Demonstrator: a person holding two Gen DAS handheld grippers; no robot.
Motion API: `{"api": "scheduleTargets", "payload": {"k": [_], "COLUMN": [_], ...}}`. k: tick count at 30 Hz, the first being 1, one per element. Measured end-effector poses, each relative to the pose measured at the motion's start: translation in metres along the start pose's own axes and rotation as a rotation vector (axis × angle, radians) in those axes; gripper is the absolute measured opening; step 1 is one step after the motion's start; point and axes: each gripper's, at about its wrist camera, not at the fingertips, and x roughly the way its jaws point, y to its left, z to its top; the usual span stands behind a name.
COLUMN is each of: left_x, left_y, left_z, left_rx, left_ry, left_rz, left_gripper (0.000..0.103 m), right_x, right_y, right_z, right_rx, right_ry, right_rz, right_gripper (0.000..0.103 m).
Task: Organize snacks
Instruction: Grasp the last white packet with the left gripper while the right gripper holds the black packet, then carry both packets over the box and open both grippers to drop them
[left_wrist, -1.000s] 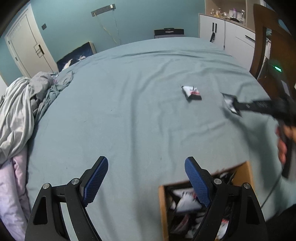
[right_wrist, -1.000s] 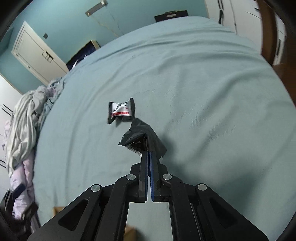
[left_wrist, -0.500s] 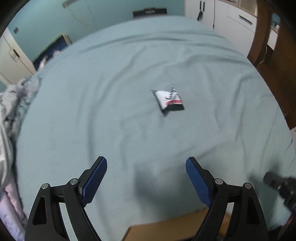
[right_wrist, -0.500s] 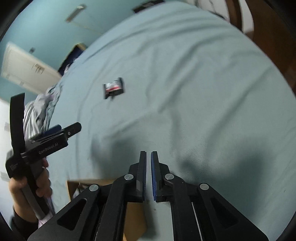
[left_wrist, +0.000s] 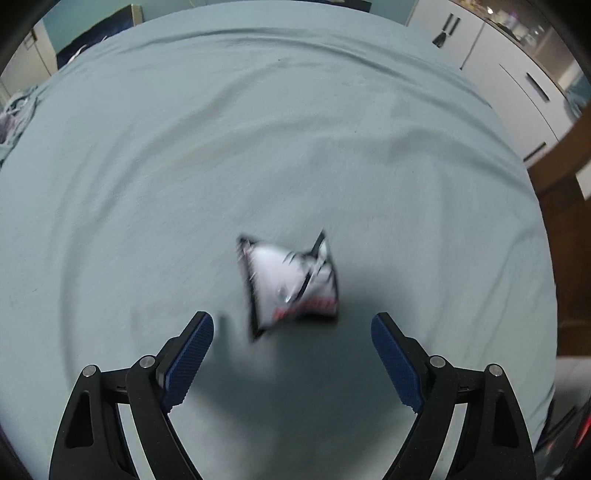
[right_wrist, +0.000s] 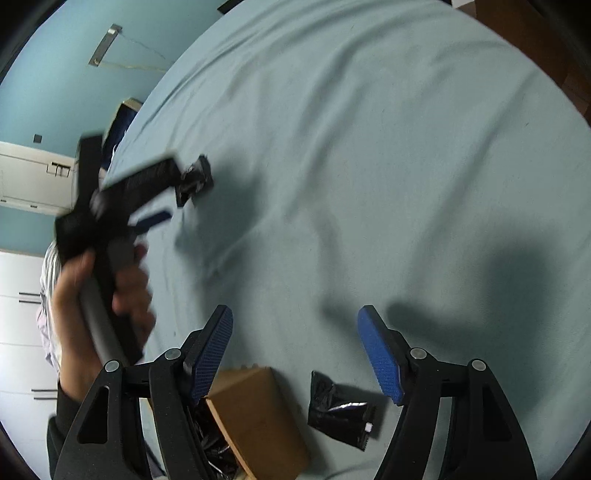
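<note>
**A:** Left wrist view first: the left gripper (left_wrist: 291, 354) points steeply down at the bed (left_wrist: 258, 129), its jaws spread wide with nothing between the pads. The white packet (left_wrist: 291, 280) lies flat on the sheet just ahead of the fingertips, blurred but roughly centred between them.

**B:** So why so wide?

**A:** I'd judge it is lined up to straddle the packet; a wide gap gives slack for a soft, crinkly pouch that has no firm edge to aim at.

**B:** And the right side?

**A:** The right gripper (right_wrist: 295, 350) has just been opening its jaws. They now stand apart with nothing pressed between the pads. A black packet (right_wrist: 341, 415) lies on the sheet below them, just beside the box (right_wrist: 258, 413), not inside it.

**B:** A missed drop, then?

**A:** It looks so to me. The open side of the box is mostly hidden behind the left finger of that gripper, with dark wrappers visible inside, and the black packet rests against the outside of the cardboard wall. It will probably need picking up again.

**B:** Can the right view see the other hand?

**A:** Yes, blurred: a hand (right_wrist: 107, 288) holds the left gripper's handle, and its tip is at the white packet far up the bed, well apart from the box.
</note>
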Motion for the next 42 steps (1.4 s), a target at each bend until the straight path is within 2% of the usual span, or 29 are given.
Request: {"api": "scheduleTargets", "payload": {"k": [1,3,4,7,10,15,21,24,28,32,37,40,41,42], "left_x": [0.006,0.014,0.018,0.011,0.000,-0.041,-0.116,-0.160,-0.186,-0.198,-0.191,-0.177,-0.173,-0.170], "left_y": [-0.002,-0.002,-0.001,0.003,0.011,0.033,0.055,0.065,0.075,0.077,0.071,0.069,0.068,0.069], "left_z": [0.004,0.008,0.009,0.003,-0.010,-0.046,-0.107,-0.143,-0.183,-0.214,-0.256,-0.267,-0.268,-0.268], "left_rx": [-0.006,-0.028,-0.043,-0.070,-0.073,-0.092,-0.025,0.004,0.025,0.058,0.172,0.215,0.227,0.228], "left_ry": [0.013,0.029,0.039,0.008,0.016,-0.016,-0.101,-0.155,-0.182,-0.189,-0.209,-0.197,-0.194,-0.190], "left_rz": [0.009,0.023,0.040,0.062,0.045,0.048,0.070,0.053,0.007,-0.057,-0.043,-0.039,-0.049,-0.034], "left_gripper": [0.088,0.079,0.067,0.046,0.044,0.042,0.042,0.042,0.042,0.042,0.044,0.051,0.060,0.064], "right_x": [0.001,0.002,0.002,0.005,0.006,0.006,0.000,-0.011,-0.008,0.005,0.029,0.031,0.029,0.030], "right_y": [0.002,0.002,0.002,-0.002,-0.008,-0.004,0.004,0.012,0.018,0.014,0.015,0.027,0.029,0.031], "right_z": [0.002,0.003,0.005,0.008,0.013,0.010,-0.008,-0.021,-0.040,-0.050,-0.045,-0.048,-0.049,-0.050], "right_rx": [-0.012,-0.037,-0.042,-0.029,-0.009,-0.038,-0.090,-0.137,-0.183,-0.174,-0.189,-0.258,-0.280,-0.294], "right_ry": [0.011,0.021,0.020,0.016,0.026,0.037,0.043,0.045,0.085,0.138,0.176,0.142,0.120,0.118], "right_rz": [0.005,0.007,0.004,-0.002,-0.006,-0.017,-0.086,-0.142,-0.215,-0.271,-0.358,-0.398,-0.406,-0.411], "right_gripper": [0.069,0.069,0.069,0.069,0.069,0.069,0.069,0.069,0.069,0.069,0.069,0.068,0.066,0.063]}}
